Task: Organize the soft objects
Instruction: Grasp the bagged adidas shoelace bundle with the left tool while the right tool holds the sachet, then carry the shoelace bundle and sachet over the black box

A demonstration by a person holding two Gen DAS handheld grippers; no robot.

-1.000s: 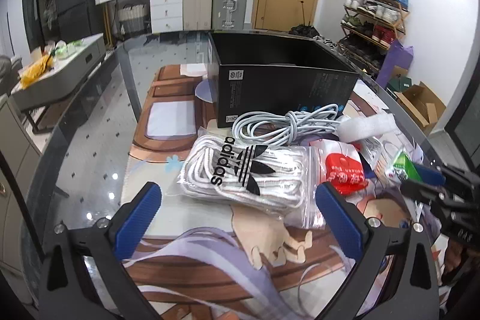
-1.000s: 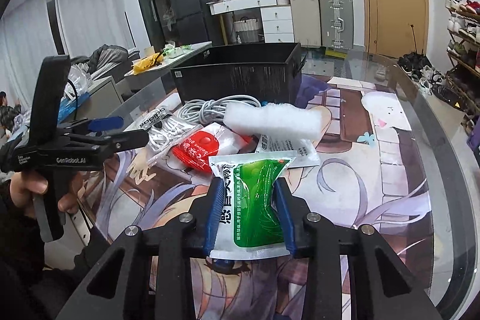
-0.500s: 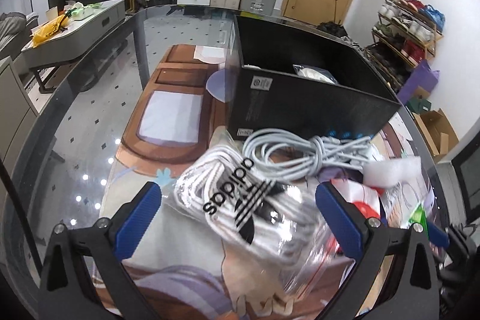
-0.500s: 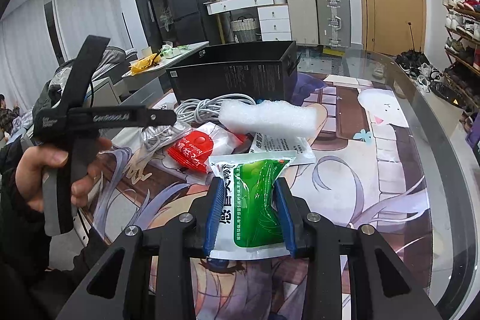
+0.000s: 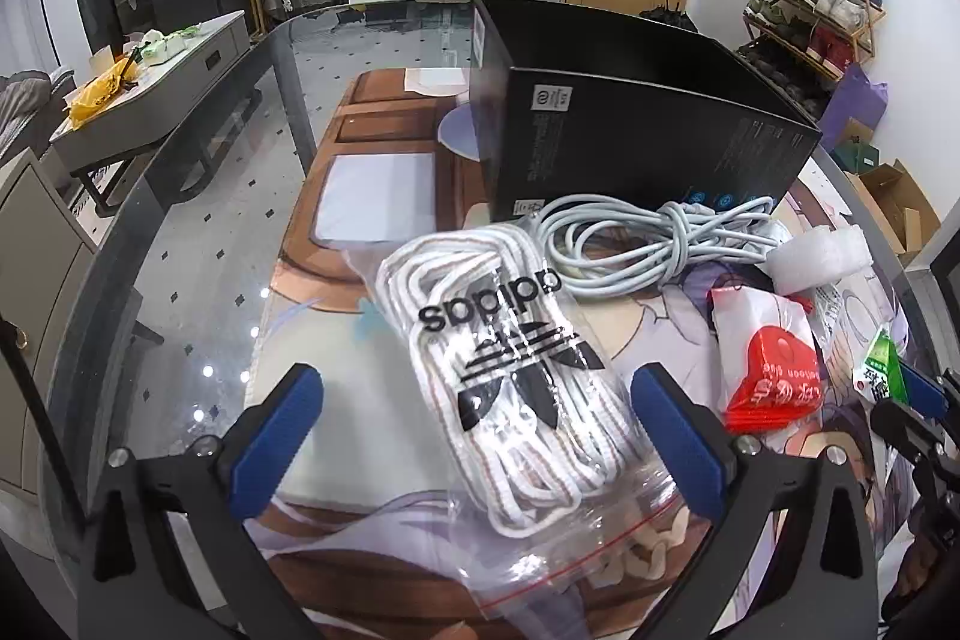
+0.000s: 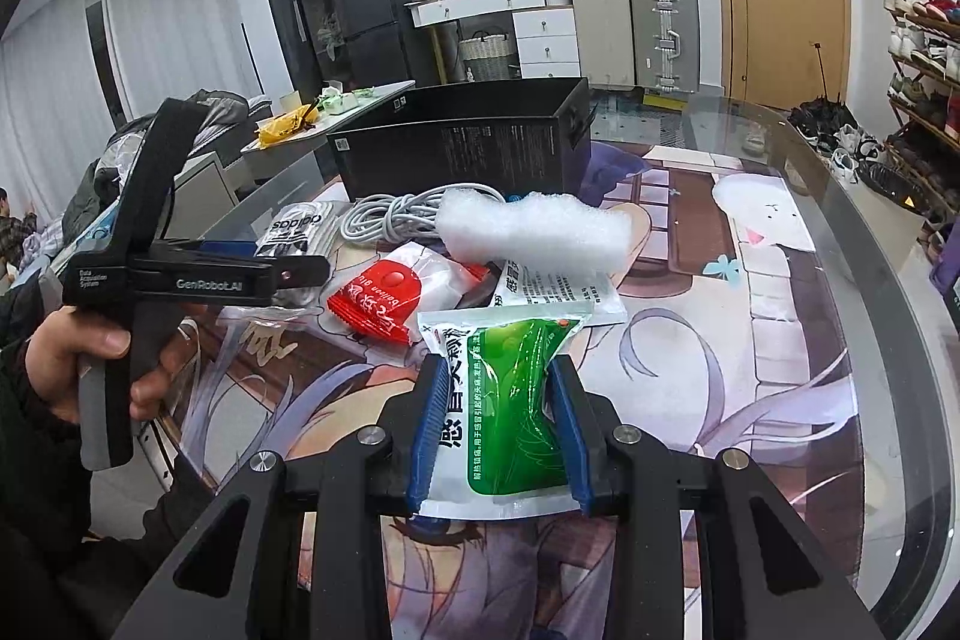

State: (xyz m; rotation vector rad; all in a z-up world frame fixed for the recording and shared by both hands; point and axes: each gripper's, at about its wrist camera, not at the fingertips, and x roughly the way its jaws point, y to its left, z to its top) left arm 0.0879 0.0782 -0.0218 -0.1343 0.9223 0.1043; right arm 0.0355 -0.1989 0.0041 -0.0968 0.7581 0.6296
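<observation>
My left gripper (image 5: 477, 430) is open, its blue pads on either side of a clear Adidas bag of white laces (image 5: 516, 388), not touching it. My right gripper (image 6: 498, 400) is shut on a green and white pouch (image 6: 510, 400), held just above the printed mat. It shows at the right edge of the left wrist view (image 5: 879, 358). The open black box (image 5: 630, 124) stands behind the pile. A grey coiled cable (image 5: 648, 238), a white foam roll (image 6: 534, 226) and a red packet (image 5: 771, 376) lie between.
A printed anime mat (image 6: 720, 340) covers the round glass table (image 5: 198, 244). A white leaflet bag (image 6: 558, 289) lies under the foam roll. Suitcases, drawers and a shoe rack stand beyond the table.
My left gripper has tilted down and moved over the laces bag, which now sits between its pads. My right gripper holds the green pouch still.
</observation>
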